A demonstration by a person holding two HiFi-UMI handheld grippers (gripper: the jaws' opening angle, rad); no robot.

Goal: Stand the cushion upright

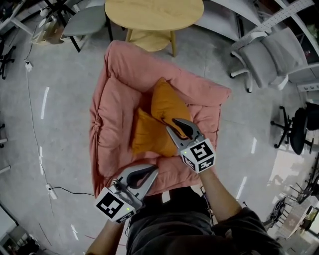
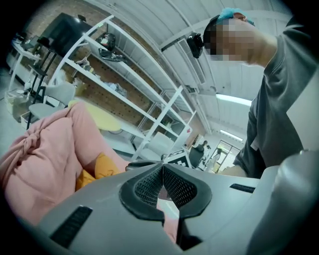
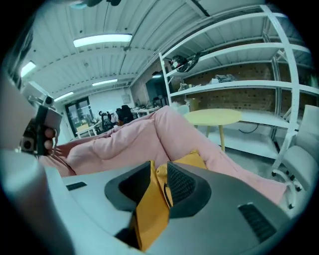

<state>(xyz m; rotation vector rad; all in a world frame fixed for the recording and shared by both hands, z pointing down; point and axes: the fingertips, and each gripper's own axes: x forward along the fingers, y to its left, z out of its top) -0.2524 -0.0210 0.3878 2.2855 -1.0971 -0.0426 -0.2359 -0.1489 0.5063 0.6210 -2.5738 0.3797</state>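
An orange cushion lies on the seat of a pink padded floor chair, its upper part leaning against the pink backrest. My right gripper is at the cushion's near edge. In the right gripper view its jaws stand a little apart, with a fold of the orange cushion running loosely between the pads. My left gripper hovers over the chair's front edge, its tips together and nothing held. The left gripper view shows its pads meeting, with the cushion off to the left.
A round wooden table stands just beyond the floor chair. Grey chairs are at the right, another seat at the far left and a black office chair at the right edge. A cable runs along the floor on the left.
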